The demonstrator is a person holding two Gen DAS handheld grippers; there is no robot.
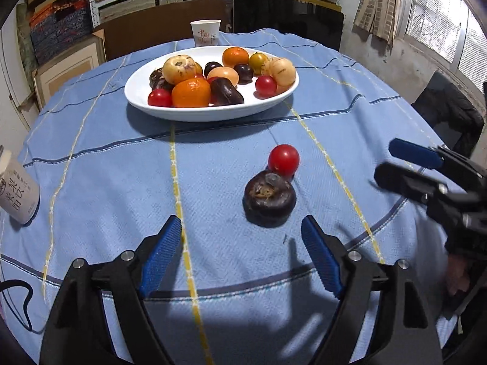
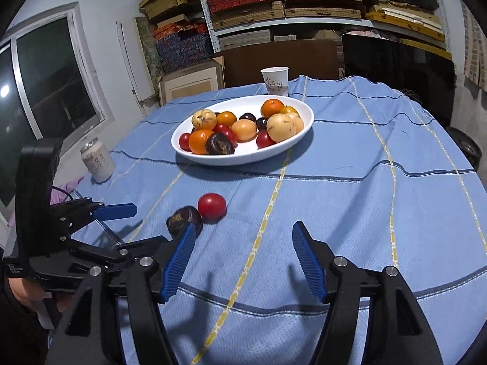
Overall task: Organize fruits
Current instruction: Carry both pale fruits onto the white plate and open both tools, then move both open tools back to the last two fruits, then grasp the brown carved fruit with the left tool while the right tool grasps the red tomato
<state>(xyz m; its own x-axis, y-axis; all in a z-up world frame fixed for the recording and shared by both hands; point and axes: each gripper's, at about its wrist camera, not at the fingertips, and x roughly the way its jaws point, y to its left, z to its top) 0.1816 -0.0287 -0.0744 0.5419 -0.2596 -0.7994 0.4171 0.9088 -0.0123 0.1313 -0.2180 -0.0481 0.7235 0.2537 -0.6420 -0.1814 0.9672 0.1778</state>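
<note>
Fruits fill a white oval dish (image 1: pixel 283 95) toward the far side of the bench (image 1: pixel 106 182): oranges, pale yellow-brown fruits, red tomatoes and dark purple-brown ones, heaped mostly in its left and middle parts, with bare white along the near right rim. Two pieces lie loose on the blue striped cloth (image 2: pixel 350 200) nearer the camera: a red tomato (image 1: pixel 283 158) and a dark mangosteen-like fruit (image 1: pixel 269 197), touching each other, the tomato on the far side.

Left tongs (image 1: pixel 242 255) stand wide with nothing between the blue pads; the dark fruit sits just ahead of the gap, toward the right pad. Right tongs (image 2: pixel 243 261) are also spread wide and hold nothing; seen from the right wrist, the dark fruit is partly hidden behind their left pad and the tomato lies just beyond it. Each set of tongs shows in the other's view, coming in from the side, close to the two loose fruits.

Open cloth runs between the loose pair and the dish. The right half of the bench is bare up to its rounded edge. A paper cup (image 1: pixel 205 33) stands behind the dish near the far edge, and a white can (image 2: pixel 97 161) stands near the left edge. The near edge curves just under the tongs.
</note>
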